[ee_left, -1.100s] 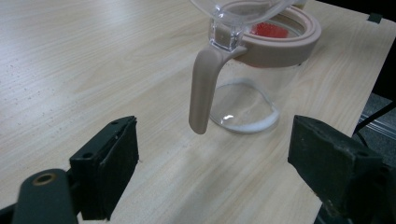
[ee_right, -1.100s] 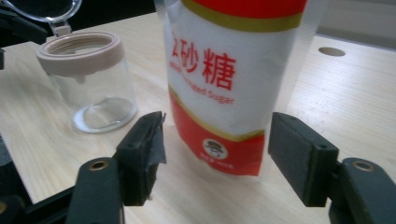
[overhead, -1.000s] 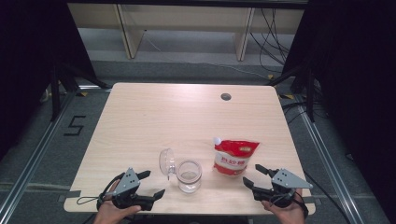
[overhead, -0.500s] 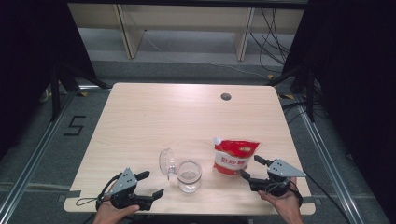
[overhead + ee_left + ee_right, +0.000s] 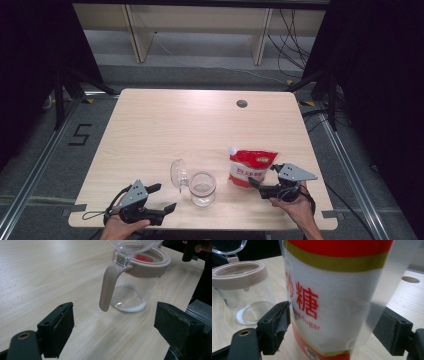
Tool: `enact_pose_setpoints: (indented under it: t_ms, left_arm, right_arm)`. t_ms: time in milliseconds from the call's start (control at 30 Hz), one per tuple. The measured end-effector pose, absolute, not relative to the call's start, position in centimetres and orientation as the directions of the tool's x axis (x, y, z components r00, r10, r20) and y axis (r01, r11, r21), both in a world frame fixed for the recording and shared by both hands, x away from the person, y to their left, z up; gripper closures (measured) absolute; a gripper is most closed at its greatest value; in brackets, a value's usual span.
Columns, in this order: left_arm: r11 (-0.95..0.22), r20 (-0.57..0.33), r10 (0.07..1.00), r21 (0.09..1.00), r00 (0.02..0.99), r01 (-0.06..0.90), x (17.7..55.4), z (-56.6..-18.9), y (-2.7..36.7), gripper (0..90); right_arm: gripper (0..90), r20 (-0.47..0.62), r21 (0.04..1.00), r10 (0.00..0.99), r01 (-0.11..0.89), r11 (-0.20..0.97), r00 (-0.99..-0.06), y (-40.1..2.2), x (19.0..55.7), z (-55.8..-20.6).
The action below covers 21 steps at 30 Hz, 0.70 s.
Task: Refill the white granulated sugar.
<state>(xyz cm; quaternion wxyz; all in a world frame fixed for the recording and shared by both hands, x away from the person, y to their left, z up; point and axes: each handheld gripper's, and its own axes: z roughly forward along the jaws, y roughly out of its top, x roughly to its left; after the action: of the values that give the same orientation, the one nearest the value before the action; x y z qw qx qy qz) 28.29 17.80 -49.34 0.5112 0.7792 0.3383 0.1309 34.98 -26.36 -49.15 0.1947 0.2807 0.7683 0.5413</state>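
1. The fingers (image 5: pixel 274 327) of the right gripper (image 5: pixel 266 181) stand wide apart with the sugar pouch (image 5: pixel 250 167) between them; they have just been opening, and neither pad presses on it.
2. The fingers (image 5: pixel 57 327) of the left gripper (image 5: pixel 159 198) are also spread, with nothing between them, aimed at the jar (image 5: pixel 202 188) from the near left corner of the tabletop (image 5: pixel 200 125).
3. The sugar pouch lies near the front right of the tabletop, its long axis running away from the person, its white cap (image 5: pixel 231 150) pointing toward the far side and slightly left.
4. It is a soft, glossy plastic pouch: red bands, a gold stripe, a clear window showing white grains, red lettering.
5. The jar stands upright just left of the pouch, apart from it. It is clear and round, with a matte beige collar, and a thin white residue at the bottom.
6. Its clear domed lid (image 5: pixel 178 173) is flipped open to the left, a beige tab (image 5: pixel 108 287) hanging down.
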Motion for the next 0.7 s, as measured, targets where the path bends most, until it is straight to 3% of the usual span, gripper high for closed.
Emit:
enact_pose_setpoints:
  t_ms: [133,167,333,467,567,667,700]
  left_arm:
    - [-0.272,-0.122,0.659,0.882,0.743,0.386,28.4,-49.4,17.8,15.8]
    - [-0.252,-0.139,0.655,0.887,0.743,0.388,28.3,-49.4,17.6,15.8]
    - [-0.265,-0.125,0.663,0.883,0.738,0.387,28.3,-49.4,17.6,15.8]
    - [-0.266,-0.123,0.664,0.883,0.738,0.387,28.3,-49.4,17.7,16.1]
    - [-0.269,-0.123,0.657,0.884,0.744,0.383,28.2,-49.5,17.6,16.6]
    - [-0.273,-0.123,0.658,0.881,0.743,0.386,28.2,-49.6,17.6,16.6]
    - [-0.273,-0.120,0.660,0.881,0.742,0.386,28.3,-49.6,17.6,16.7]
  right_arm:
    - [22.8,0.008,0.951,0.643,0.205,0.233,-0.766,-26.0,35.4,-49.4]
    - [23.3,0.050,0.940,0.633,0.250,0.231,-0.773,-25.9,35.3,-49.4]
    - [28.9,-0.018,0.943,0.575,0.177,0.282,-0.818,-25.3,36.1,-49.8]
    - [30.1,0.010,0.931,0.605,0.228,0.285,-0.797,-25.0,35.8,-49.7]
    - [31.7,-0.017,0.934,0.613,0.206,0.292,-0.790,-24.9,35.8,-49.6]
    - [34.1,0.039,0.918,0.649,0.285,0.278,-0.760,-24.6,35.1,-49.2]
    - [35.3,-0.001,0.922,0.657,0.254,0.293,-0.754,-24.5,35.1,-49.2]
